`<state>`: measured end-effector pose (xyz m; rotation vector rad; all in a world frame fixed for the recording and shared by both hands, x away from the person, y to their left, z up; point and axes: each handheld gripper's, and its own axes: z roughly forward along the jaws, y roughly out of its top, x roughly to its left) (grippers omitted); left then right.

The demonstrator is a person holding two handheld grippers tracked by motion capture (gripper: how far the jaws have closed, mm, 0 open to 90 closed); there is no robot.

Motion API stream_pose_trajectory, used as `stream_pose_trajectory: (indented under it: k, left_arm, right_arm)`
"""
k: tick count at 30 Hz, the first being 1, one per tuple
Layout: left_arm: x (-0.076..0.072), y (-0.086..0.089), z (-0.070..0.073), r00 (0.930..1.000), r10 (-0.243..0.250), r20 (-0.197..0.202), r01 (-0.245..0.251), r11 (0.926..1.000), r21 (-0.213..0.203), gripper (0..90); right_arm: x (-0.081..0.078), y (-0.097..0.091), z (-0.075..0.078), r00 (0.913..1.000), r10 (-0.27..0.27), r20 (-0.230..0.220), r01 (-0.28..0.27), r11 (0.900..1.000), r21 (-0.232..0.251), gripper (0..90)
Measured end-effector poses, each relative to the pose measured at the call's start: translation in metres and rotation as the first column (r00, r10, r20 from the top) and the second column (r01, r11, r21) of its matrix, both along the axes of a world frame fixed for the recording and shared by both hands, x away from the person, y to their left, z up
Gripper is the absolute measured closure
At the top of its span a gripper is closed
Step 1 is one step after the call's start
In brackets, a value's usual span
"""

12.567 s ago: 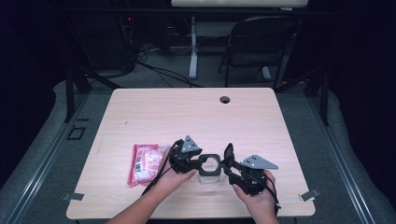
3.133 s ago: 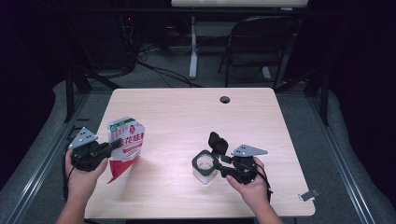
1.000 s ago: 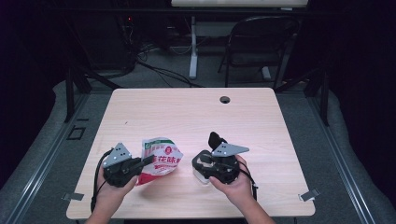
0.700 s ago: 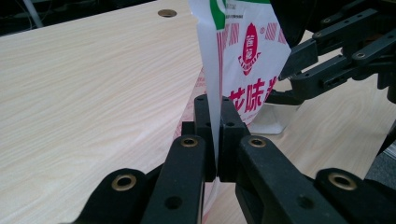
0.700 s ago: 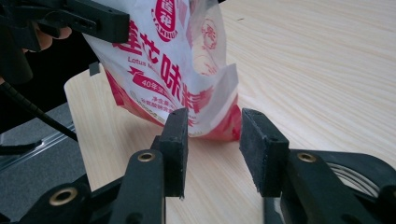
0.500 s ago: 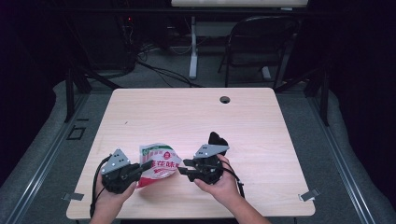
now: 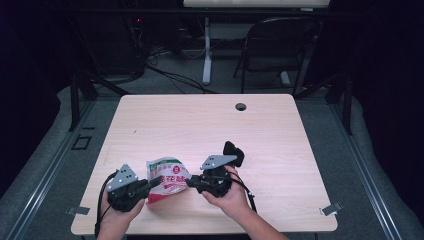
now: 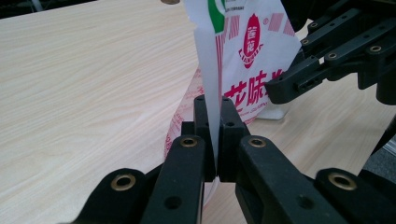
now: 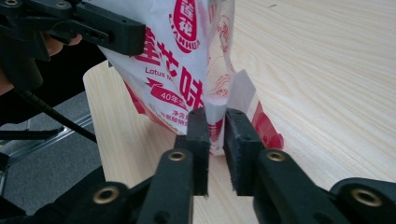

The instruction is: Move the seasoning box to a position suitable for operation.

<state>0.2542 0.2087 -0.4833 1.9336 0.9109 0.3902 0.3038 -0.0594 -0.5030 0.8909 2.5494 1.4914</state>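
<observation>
- My left gripper (image 8: 212, 135) is clamped tight on one edge of the snack bag (image 7: 167, 179), held up near the table's (image 7: 280, 135) front edge.
- My right gripper (image 9: 215, 140) has just been closing on the opposite edge; the pads look barely seated.
- I judge that pulling now could let that thin edge slip free, or tear the bag and spill it.

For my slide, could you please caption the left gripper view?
Left gripper clamps the white-and-red bag's edge.
</observation>
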Motion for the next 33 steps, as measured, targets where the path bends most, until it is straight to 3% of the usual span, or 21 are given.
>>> stream_pose_trajectory:
  k: [8, 21, 27, 33]
  left_arm:
    - [0.001, 0.002, -0.003, 0.9999, -0.003, -0.010, 0.003, 1.0000, 0.007, 89.6]
    - [-0.001, 0.008, -0.006, 0.9999, 0.002, -0.016, -0.002, 1.0000, 0.003, 87.6]
    - [-0.001, 0.012, -0.007, 0.9999, 0.006, -0.016, -0.006, 0.9999, -0.016, 82.3]
    - [0.002, 0.013, -0.012, 0.9991, 0.009, -0.042, -0.011, 0.9990, -0.042, 68.9]
  right_arm:
    - [0.000, 0.004, -0.001, 0.9998, 0.019, 0.000, -0.019, 0.9997, -0.015, 89.4]
    - [-0.003, 0.010, 0.001, 0.9994, 0.023, 0.027, -0.022, 0.9992, -0.034, 90.0]
    - [-0.003, 0.011, 0.001, 0.9992, 0.025, 0.030, -0.025, 0.9992, -0.031, 90.0]
    - [-0.003, 0.009, 0.000, 0.9990, 0.029, 0.033, -0.028, 0.9989, -0.036, 90.0]
